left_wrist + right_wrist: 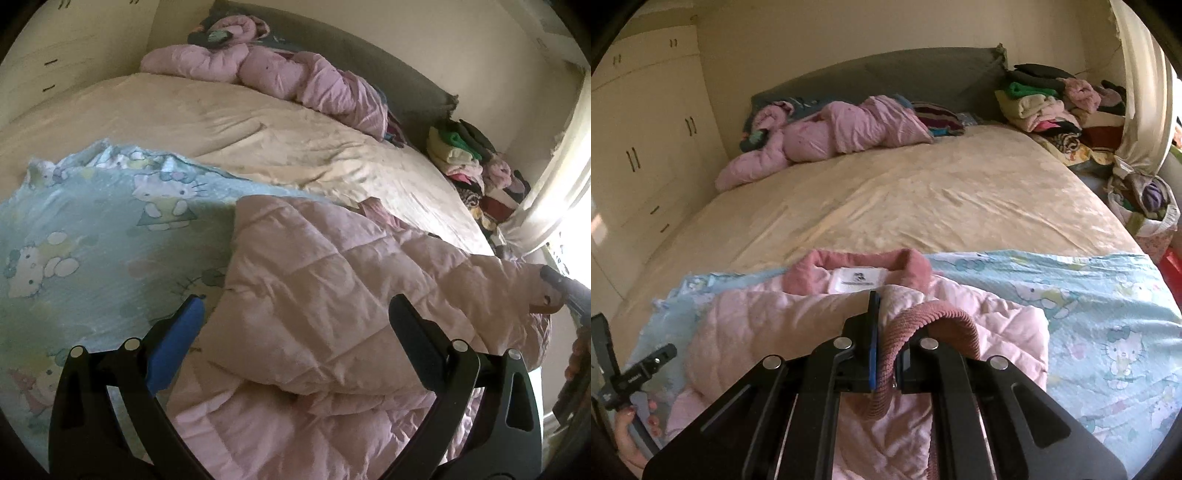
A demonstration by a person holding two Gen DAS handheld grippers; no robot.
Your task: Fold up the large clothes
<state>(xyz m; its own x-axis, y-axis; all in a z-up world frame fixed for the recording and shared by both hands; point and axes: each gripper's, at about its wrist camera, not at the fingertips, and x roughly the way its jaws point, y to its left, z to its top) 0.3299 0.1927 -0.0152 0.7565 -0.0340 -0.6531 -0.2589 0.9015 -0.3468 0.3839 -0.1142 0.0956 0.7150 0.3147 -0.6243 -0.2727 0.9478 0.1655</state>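
Observation:
A pale pink quilted jacket (332, 295) lies bunched on a light blue cartoon-cat sheet (92, 229) at the near end of the bed. Its darker pink collar (857, 260) with a white label faces the headboard. My right gripper (882, 317) is shut on a ribbed dark pink cuff (923, 325), lifted above the jacket body. In the left wrist view this right gripper (548, 291) holds the jacket's right edge. My left gripper (297, 314) hovers open over the jacket's folded left part, with nothing between its fingers.
A second pink padded garment (827, 140) lies by the grey headboard (905, 70). Stacked clothes (1045, 103) and a full bag (1148, 206) sit at the bed's right side by a curtain. Cream wardrobes (639, 140) line the left wall. A hand (628, 428) shows at lower left.

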